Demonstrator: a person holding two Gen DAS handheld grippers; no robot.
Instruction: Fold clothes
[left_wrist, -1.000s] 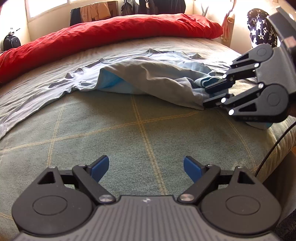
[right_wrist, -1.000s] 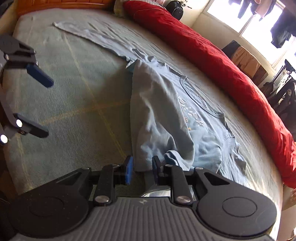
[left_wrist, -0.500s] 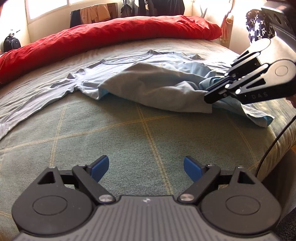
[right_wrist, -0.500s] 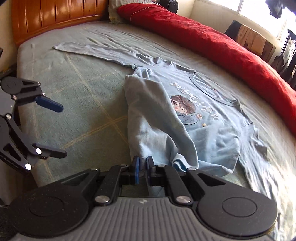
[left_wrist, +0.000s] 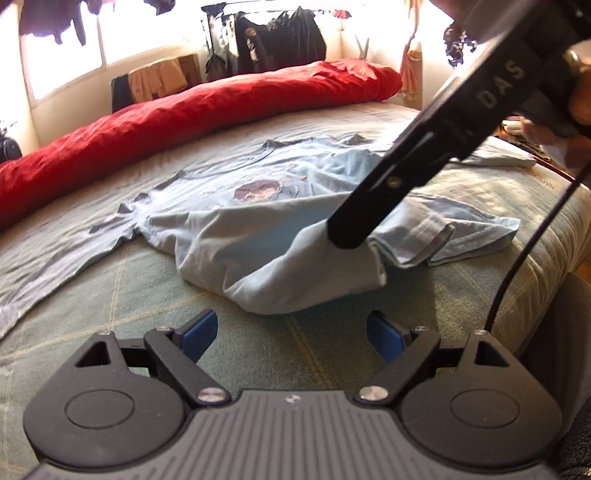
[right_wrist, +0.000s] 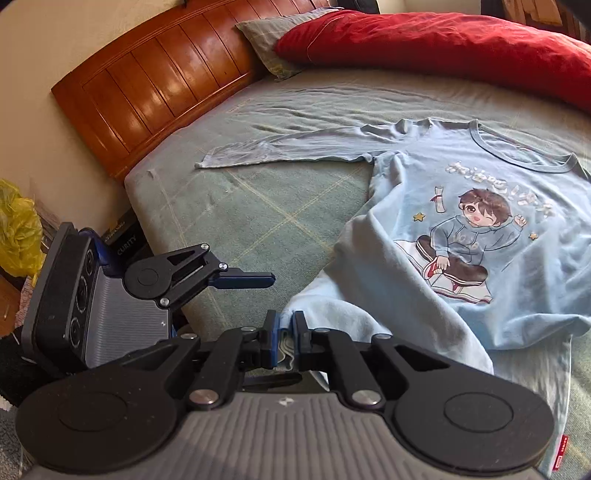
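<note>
Shirt (right_wrist: 480, 221): it lies face up on the bed (right_wrist: 258, 221), light blue with a cartoon print, its neck toward the red duvet (right_wrist: 443, 40) at 12 o'clock in the right wrist view. One long sleeve (right_wrist: 280, 151) stretches flat toward 10 o'clock, pointing at the wooden headboard (right_wrist: 155, 85). The near side of the shirt is lifted off the bed and folded partly over the body.

Your right hand-held gripper (right_wrist: 286, 332) is clamped narrow on that lifted fabric near the hem; its jaws have just been closing, with cloth bunched between the blue pads (right_wrist: 271, 332). In the left wrist view it (left_wrist: 347, 236) comes in from 2 o'clock, and the cloth hangs in a tent from its tip.

Your left hand-held gripper (left_wrist: 291, 334) is wide and holds nothing; it hovers over bare bed just short of the raised fold. From the right wrist view it (right_wrist: 258, 282) sits at 9 o'clock, apart from the shirt.

A yellow bag (right_wrist: 18, 229) lies beside the bed at 9 o'clock.
</note>
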